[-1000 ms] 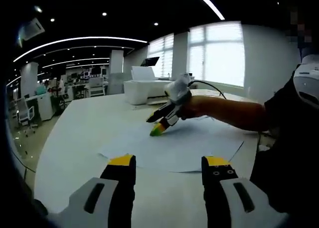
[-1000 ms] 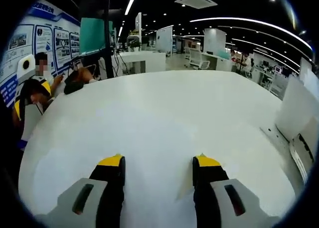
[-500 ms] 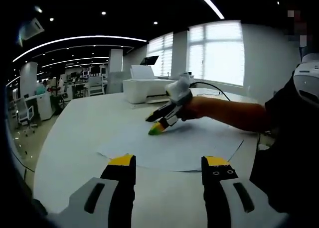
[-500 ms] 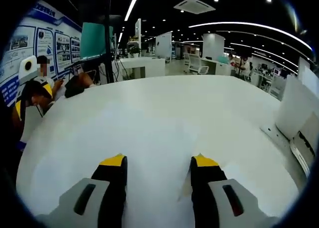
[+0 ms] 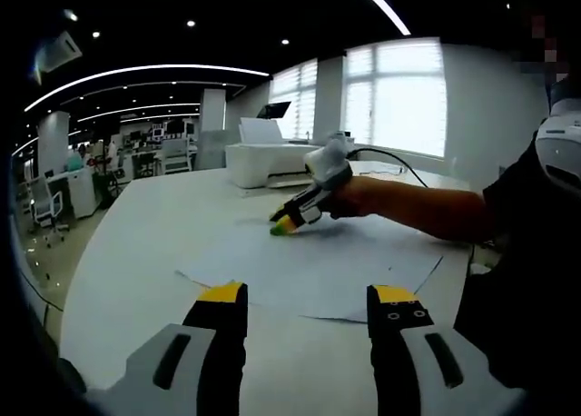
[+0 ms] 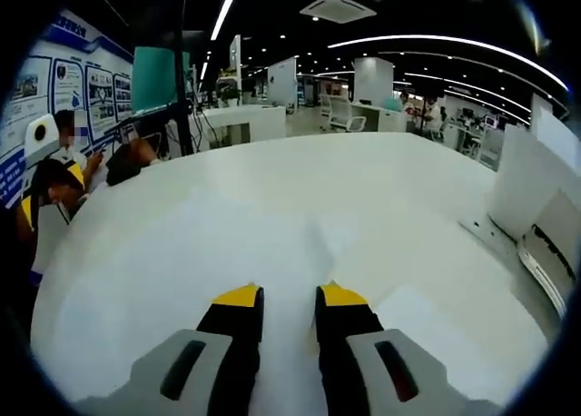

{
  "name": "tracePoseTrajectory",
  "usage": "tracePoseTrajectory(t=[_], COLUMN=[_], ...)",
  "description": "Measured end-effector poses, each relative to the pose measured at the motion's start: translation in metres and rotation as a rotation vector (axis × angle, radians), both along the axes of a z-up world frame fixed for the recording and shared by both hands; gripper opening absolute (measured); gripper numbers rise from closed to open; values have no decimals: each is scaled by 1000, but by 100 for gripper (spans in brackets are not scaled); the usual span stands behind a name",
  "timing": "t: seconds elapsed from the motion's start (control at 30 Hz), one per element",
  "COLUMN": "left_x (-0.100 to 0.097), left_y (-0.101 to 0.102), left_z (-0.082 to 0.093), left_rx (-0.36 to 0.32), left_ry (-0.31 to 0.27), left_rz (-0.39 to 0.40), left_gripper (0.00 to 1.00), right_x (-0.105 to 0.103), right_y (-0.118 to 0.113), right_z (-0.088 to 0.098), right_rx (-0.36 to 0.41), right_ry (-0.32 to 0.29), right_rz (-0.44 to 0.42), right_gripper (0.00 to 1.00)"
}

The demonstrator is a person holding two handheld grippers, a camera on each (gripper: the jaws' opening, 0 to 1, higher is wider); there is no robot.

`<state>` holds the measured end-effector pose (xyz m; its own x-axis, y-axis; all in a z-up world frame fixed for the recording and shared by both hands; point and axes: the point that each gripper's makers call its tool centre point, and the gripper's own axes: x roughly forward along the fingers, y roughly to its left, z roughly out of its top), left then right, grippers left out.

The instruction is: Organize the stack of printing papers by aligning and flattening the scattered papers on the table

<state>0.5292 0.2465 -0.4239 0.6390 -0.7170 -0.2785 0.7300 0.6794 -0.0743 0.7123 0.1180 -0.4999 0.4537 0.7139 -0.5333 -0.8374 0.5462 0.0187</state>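
Note:
White printing papers (image 5: 318, 263) lie spread and overlapping on the white table (image 5: 154, 225), their near edge just beyond my left gripper (image 5: 309, 294). That gripper hovers open with nothing between its yellow-tipped jaws. My right gripper (image 5: 287, 223), held by a person's hand, presses its tips onto the far left part of the sheets. In the right gripper view, the right gripper (image 6: 289, 294) has its jaws drawn close together on the paper (image 6: 272, 243), and a small ridge of paper rises just ahead of them.
A white printer (image 5: 265, 164) stands at the table's far side, and its body (image 6: 531, 198) is at the right in the right gripper view. A seated person (image 6: 50, 175) is at the table's edge. Desks and chairs (image 6: 359, 116) fill the room beyond.
The right gripper's jaws have closed from wide apart to nearly touching on the paper. It moved slightly farther across the sheets, and the papers' near edge shifted. The left gripper stayed still.

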Motion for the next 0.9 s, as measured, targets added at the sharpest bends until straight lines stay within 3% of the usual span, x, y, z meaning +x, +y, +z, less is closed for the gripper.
tracePoseTrajectory(t=[0.1, 0.2, 0.37, 0.6, 0.9], left_x=[-1, -2, -3, -2, 2], left_y=[0, 0, 1, 1, 0], left_z=[-1, -2, -1, -4, -7], left_rx=[0, 0, -1, -6, -15], left_ry=[2, 4, 2, 9, 19], left_rz=[0, 3, 7, 14, 24], left_gripper=[57, 57, 57, 57, 58], right_x=[1, 2, 0, -4, -11], right_y=[-2, -5, -6, -8, -15], right_z=[0, 1, 1, 13, 46], right_rx=[1, -17, -12, 12, 65], right_ry=[-5, -15, -9, -53, -143], right_rz=[-10, -16, -19, -22, -6], right_gripper=[15, 0, 0, 0, 0])
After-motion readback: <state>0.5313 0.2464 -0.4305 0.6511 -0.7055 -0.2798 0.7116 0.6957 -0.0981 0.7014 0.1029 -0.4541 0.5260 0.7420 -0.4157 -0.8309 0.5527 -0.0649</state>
